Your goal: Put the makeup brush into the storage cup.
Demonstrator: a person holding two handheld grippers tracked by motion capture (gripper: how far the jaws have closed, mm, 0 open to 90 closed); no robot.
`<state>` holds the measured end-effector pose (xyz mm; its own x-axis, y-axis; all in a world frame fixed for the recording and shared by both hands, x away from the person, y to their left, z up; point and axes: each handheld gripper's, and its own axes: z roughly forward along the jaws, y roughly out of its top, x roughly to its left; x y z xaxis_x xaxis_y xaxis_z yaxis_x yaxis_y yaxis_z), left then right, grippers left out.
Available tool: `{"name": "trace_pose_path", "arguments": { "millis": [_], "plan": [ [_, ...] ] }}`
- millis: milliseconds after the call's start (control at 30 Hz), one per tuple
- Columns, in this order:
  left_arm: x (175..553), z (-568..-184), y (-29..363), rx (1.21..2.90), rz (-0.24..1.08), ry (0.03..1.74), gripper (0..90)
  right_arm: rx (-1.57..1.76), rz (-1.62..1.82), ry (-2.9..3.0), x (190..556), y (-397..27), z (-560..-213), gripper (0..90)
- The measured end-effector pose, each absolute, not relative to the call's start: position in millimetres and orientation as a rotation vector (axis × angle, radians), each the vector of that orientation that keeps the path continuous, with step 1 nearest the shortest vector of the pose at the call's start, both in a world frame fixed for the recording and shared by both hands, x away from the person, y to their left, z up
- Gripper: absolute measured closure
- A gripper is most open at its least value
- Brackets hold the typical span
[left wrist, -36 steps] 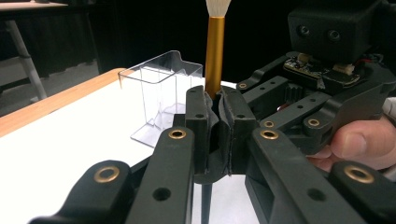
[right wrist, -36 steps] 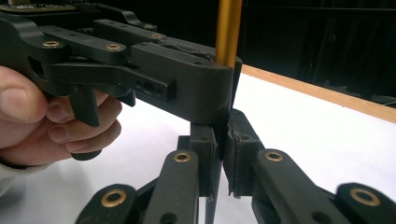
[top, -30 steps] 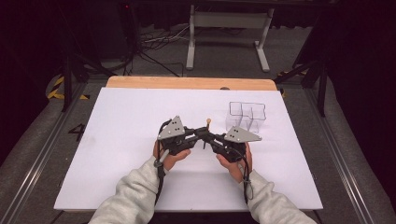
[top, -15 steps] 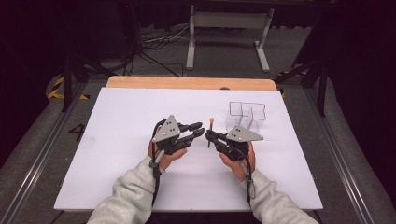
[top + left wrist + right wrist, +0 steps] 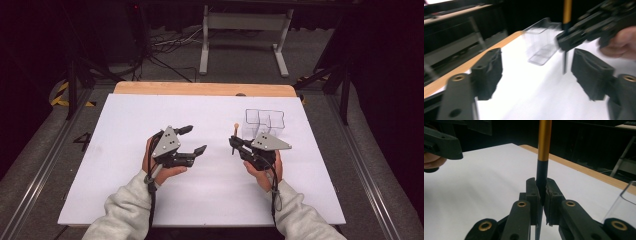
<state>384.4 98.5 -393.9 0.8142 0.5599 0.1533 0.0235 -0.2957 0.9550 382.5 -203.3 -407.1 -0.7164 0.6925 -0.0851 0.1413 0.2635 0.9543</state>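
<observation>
1. Left gripper hovers over the white table with jaws spread, nothing between them.
2. Right gripper pinches an upright black-and-orange stick.
3. Beyond it stands a clear box, then a metal stand on the floor.

Left tool view was motion-blurred; the pen ran off the right tool view's top, its tip hidden behind the jaws.

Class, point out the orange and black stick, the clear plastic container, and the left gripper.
orange and black stick [image 5: 543, 142], right gripper view, orange upper shaft.
clear plastic container [image 5: 264, 122], high view, its front wall.
left gripper [image 5: 191, 139], high view, midway between its open fingertips.
</observation>
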Motion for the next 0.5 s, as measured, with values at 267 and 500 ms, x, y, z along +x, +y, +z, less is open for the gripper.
{"name": "trace_pose_path", "arguments": {
  "millis": [267,500],
  "plan": [
    [379,-403,126,1.831,0.598,0.507,12.1,0.741,1.448,2.035,383,-207,-404,83.8],
    [375,-412,142,1.841,0.619,0.542,9.4,0.719,1.446,2.043,382,-208,-401,83.8]
  ]
}}
